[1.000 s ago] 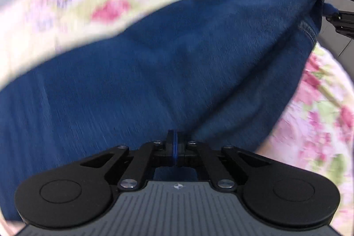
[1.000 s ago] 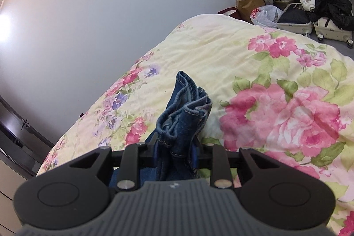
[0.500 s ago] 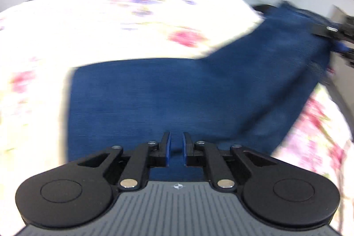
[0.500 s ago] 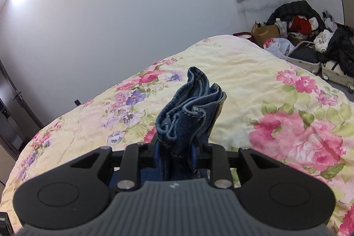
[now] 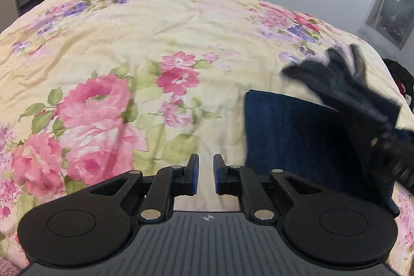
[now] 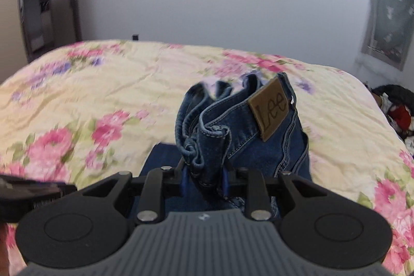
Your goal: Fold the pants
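The blue jeans (image 5: 297,139) lie folded on the flowered bedspread (image 5: 145,25), right of my left gripper (image 5: 205,173). My left gripper is open and empty, its blue pads over bare bedspread. My right gripper (image 6: 204,179) is shut on the bunched waistband of the jeans (image 6: 207,136), which stands up between the fingers with a brown "Lee" patch (image 6: 271,107) showing. In the left wrist view the right gripper (image 5: 344,87) is a dark blur over the far right of the jeans.
The bed (image 6: 103,84) fills both views, with a pale wall behind. A dark doorway (image 6: 44,4) is at far left. A wall hanging (image 6: 388,25) and a pile of clothes (image 6: 398,110) are at far right.
My left gripper has let go of the jeans, opened and swung left over bare bedspread. My right gripper has kept the waistband and turned, so the Lee patch now shows.
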`<state>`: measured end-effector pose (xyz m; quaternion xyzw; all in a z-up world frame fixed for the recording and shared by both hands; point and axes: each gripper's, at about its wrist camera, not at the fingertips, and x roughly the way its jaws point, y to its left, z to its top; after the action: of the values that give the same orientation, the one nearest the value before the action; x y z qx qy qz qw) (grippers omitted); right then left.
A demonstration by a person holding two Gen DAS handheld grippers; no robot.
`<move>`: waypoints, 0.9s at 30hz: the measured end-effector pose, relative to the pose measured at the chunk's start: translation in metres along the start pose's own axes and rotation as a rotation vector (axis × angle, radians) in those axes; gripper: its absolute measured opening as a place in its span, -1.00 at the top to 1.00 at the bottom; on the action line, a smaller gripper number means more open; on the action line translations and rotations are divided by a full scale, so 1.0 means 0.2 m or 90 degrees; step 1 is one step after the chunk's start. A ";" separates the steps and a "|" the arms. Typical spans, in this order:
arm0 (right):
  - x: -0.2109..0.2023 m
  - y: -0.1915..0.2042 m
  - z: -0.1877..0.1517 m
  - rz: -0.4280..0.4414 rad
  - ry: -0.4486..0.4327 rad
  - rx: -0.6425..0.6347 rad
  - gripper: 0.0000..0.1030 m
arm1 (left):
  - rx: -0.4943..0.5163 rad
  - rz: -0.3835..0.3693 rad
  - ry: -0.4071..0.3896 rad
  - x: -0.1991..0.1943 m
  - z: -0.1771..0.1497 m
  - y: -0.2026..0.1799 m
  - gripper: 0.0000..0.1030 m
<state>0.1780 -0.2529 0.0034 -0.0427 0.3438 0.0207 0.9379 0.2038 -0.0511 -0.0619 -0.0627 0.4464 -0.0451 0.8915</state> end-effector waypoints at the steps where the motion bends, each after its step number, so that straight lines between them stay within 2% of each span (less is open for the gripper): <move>1: 0.06 0.09 -0.05 0.013 0.023 -0.024 0.62 | -0.007 0.003 0.003 0.01 0.00 0.03 0.76; 3: 0.19 0.24 -0.16 0.039 0.087 -0.062 0.62 | -0.021 0.002 0.015 0.04 0.00 0.07 0.76; 5: 0.29 0.34 -0.28 0.033 0.131 -0.103 0.61 | -0.035 -0.010 0.024 0.05 -0.01 0.11 0.76; 8: 0.34 0.41 -0.40 0.025 0.142 -0.194 0.56 | -0.051 -0.034 0.031 0.07 -0.01 0.13 0.73; 9: 0.34 0.41 -0.41 0.028 0.143 -0.205 0.47 | -0.057 -0.042 0.032 0.08 -0.01 0.13 0.68; 13: 0.34 0.37 -0.39 0.074 0.162 -0.187 0.28 | -0.071 -0.075 0.036 0.09 0.00 0.10 0.57; 17: 0.31 0.30 -0.35 0.128 0.179 -0.119 0.05 | -0.080 -0.097 0.040 0.09 -0.01 0.08 0.51; 21: 0.22 0.27 -0.31 0.185 0.189 -0.100 -0.20 | -0.101 -0.151 0.036 0.07 0.02 0.08 0.24; 23: 0.16 0.26 -0.28 0.188 0.184 -0.108 -0.21 | -0.128 -0.185 0.032 0.07 0.05 0.10 0.21; 27: 0.04 0.16 -0.21 0.153 0.142 -0.126 -0.21 | -0.186 -0.267 0.029 0.08 0.14 0.12 0.12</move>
<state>0.1547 -0.2259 -0.0352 -0.0953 0.4445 0.1610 0.8760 0.2363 -0.0267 -0.0627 -0.2807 0.4453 -0.1652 0.8340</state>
